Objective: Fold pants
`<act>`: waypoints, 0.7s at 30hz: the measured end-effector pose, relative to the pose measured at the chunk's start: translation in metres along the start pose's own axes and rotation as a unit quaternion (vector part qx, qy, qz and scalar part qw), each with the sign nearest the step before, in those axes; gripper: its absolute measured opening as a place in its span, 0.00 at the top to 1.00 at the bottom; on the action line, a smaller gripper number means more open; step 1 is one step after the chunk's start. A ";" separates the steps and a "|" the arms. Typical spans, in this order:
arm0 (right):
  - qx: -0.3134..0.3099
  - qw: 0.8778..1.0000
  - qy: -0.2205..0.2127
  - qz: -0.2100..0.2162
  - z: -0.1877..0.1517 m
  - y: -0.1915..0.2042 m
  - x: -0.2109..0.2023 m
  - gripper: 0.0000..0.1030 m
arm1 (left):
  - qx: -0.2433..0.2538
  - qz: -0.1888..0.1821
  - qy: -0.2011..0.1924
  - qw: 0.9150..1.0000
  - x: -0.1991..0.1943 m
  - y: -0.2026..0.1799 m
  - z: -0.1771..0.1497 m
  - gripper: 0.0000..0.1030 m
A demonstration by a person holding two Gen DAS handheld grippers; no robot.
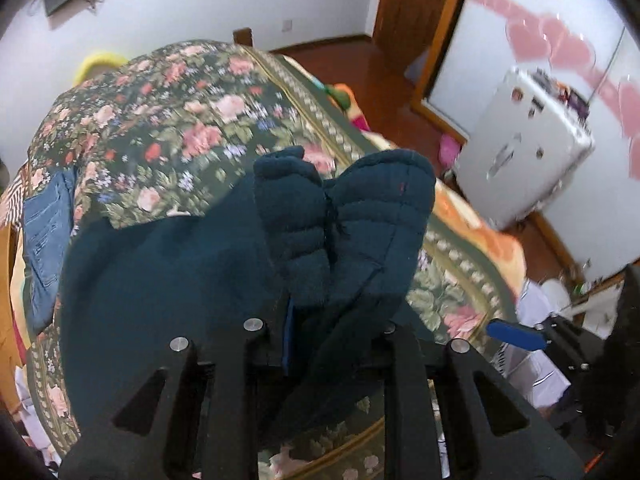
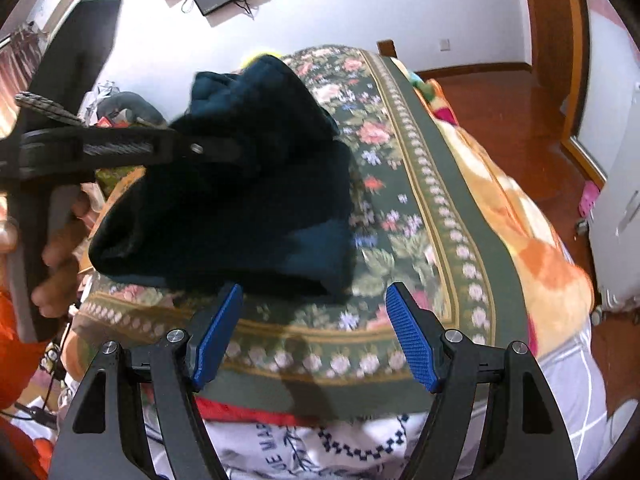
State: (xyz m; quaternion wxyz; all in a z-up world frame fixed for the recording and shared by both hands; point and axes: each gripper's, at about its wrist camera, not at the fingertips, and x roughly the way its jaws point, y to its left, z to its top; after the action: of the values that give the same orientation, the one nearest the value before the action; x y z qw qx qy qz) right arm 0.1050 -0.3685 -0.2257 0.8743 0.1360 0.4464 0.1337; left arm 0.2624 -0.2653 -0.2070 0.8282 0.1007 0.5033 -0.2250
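Note:
The dark teal pants [image 1: 168, 280] are bunched and partly lifted off the floral bedspread [image 1: 168, 120]. My left gripper [image 1: 320, 320] is shut on the pants, with the gathered cloth rising past its fingers; its pads are mostly hidden by fabric. In the right wrist view the left gripper [image 2: 224, 150] reaches in from the left and holds the pants [image 2: 248, 216] up in a hanging fold. My right gripper [image 2: 314, 332] is open and empty, its blue pads [image 2: 410, 340] just in front of the pants' lower edge, above the bedspread [image 2: 420, 200].
Folded blue jeans [image 1: 44, 236] lie at the bed's left side. An orange blanket [image 2: 532, 248] hangs off the bed's right edge. A white cabinet [image 1: 520, 148] stands on the red wood floor [image 1: 380, 64]. White printed cloth [image 2: 320, 448] lies at the near edge.

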 end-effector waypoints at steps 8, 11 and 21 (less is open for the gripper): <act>0.001 1.000 0.013 0.003 -0.011 0.001 0.002 0.31 | 0.013 -0.021 0.034 0.999 0.008 -0.013 -0.011 0.32; -0.001 1.000 0.010 0.002 -0.009 0.004 0.001 0.31 | 0.031 -0.037 0.039 0.998 -0.003 -0.017 -0.016 0.32; -0.015 0.999 0.033 0.016 -0.004 0.022 0.023 0.31 | -0.021 0.027 -0.071 0.997 -0.074 0.070 0.006 0.05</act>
State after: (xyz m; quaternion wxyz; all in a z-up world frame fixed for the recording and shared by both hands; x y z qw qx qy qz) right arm 0.1129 -0.3394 -0.2373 0.8588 0.1260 0.4704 0.1590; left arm 0.2711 -0.1859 -0.1439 0.8696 0.0801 0.4449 -0.1988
